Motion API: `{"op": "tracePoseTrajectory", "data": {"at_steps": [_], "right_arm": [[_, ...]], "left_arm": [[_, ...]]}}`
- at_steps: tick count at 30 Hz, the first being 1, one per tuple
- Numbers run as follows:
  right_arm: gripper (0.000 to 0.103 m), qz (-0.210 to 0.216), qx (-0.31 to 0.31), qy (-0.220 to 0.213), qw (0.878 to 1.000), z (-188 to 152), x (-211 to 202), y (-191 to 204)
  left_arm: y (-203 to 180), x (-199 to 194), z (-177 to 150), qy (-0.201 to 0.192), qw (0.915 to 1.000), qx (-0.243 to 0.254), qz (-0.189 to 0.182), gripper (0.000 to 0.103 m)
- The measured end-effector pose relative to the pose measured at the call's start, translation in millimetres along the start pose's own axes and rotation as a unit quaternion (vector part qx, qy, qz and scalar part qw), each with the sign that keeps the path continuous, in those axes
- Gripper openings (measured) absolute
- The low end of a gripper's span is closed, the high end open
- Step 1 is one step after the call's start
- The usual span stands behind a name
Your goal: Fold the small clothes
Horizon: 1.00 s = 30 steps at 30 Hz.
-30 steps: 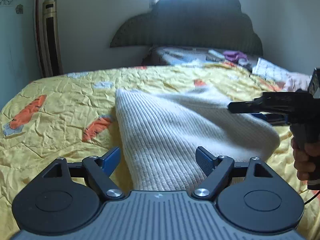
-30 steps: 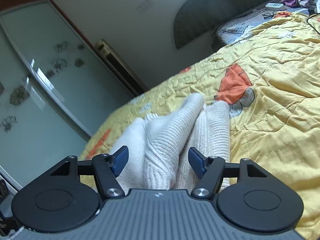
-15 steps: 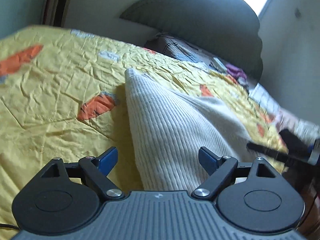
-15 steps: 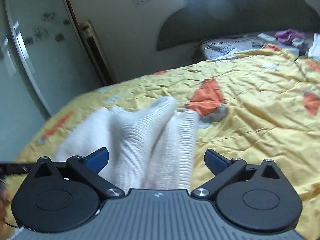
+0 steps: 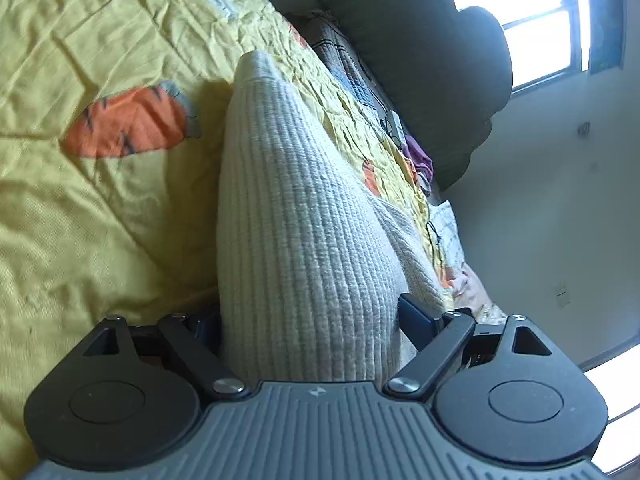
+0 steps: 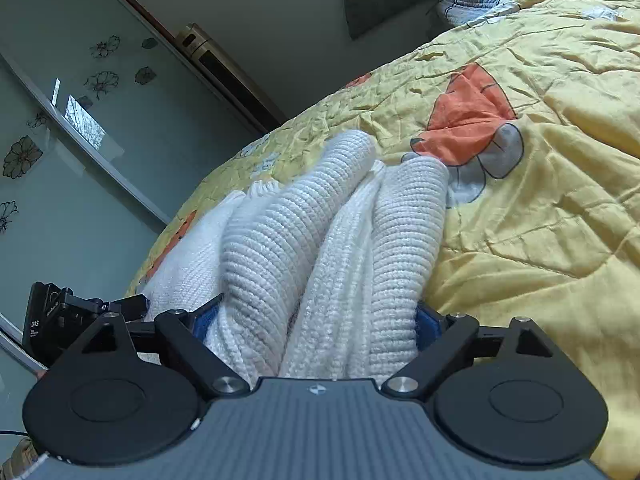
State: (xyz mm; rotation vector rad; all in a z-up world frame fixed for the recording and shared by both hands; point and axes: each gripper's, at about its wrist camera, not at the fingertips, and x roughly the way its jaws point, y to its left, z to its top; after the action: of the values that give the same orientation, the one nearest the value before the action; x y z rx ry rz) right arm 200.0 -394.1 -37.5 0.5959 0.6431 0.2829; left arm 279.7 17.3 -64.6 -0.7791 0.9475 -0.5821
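On the bed, atop the crumpled yellow quilt with orange carrot prints [image 5: 100,208], my cream ribbed knit garment [image 5: 304,240] lies bunched into thick folds, and I have a gripper on each end of it. My left gripper [image 5: 310,326] has rolled hard over since a second ago, when its view was level with the dark scalloped headboard [image 5: 432,64] straight ahead; now the bed tilts steeply and the knit fills the gap between the jaws, which are closing from a wide spread, with cloth right against both pads as far as I can judge. My right gripper [image 6: 318,326] a second ago pinched the knit narrowly, then sprang wide half a second back, and its jaws are now closing again around a fatter bundle: two rolled ridges of the garment [image 6: 340,240] sit between the blue pads [image 6: 428,326] and seem to press on them. I read that as a re-grip taking in more layers. The left gripper also shows at the left edge of the right view, close beside the knit. By my judgement the fold is midway, both ends gathered, nothing laid flat yet
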Motion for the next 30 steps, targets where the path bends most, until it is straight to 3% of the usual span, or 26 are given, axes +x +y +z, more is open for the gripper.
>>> {"op": "tracePoseTrajectory", "data": {"at_steps": [3,9,11,13,15,17,19,23,26,28,30], "right_arm": [[0.07,-0.002,-0.008,-0.01,1.0,-1.8,-0.4,9.5],[0.062,0.016,-0.032,-0.047,0.998,-2.7,-11.6,30.8],[0.062,0.012,-0.047,-0.053,0.997,-1.6,-9.0,38.4],[0.062,-0.006,-0.042,-0.043,0.998,-0.4,1.5,36.7],[0.068,-0.028,-0.015,-0.039,0.999,-0.6,8.3,27.8],[0.073,-0.026,0.011,-0.046,0.999,-4.0,3.0,22.7],[0.075,-0.045,0.005,-0.056,0.997,-8.7,-9.1,28.7],[0.078,-0.1,-0.039,-0.101,0.989,-26.3,-46.3,57.6],[0.103,-0.119,-0.097,-0.119,0.981,-45.4,-62.3,81.8],[0.102,-0.136,-0.131,-0.099,0.977,-54.3,-57.0,88.6],[0.102,-0.199,-0.151,-0.056,0.967,-59.3,-40.9,88.2]], "left_arm": [[-21.3,-9.0,-6.9,-0.031,0.9965,0.077,0.016,0.06],[-59.3,-24.3,-14.9,-0.078,0.9774,0.19,0.053,0.057],[-62.1,-24.0,-13.2,-0.081,0.9737,0.2,0.073,0.058],[-58.5,-17.2,-7.8,-0.061,0.9753,0.184,0.104,0.061],[-52.9,-17.5,-4.8,-0.053,0.9776,0.16,0.126,0.067],[-54.2,-28.5,-10.0,-0.063,0.9752,0.167,0.131,0.069],[-62.7,-39.8,-20.8,-0.085,0.9636,0.195,0.163,0.071],[-88.7,-56.0,-55.4,-0.136,0.9189,0.275,0.248,0.081],[-100.4,-54.1,-81.8,-0.143,0.89,0.318,0.294,0.082],[-103.1,-49.3,-93.5,-0.135,0.8828,0.325,0.311,0.082],[-100.8,-49.1,-100.7,-0.126,0.8864,0.315,0.315,0.082]]}}
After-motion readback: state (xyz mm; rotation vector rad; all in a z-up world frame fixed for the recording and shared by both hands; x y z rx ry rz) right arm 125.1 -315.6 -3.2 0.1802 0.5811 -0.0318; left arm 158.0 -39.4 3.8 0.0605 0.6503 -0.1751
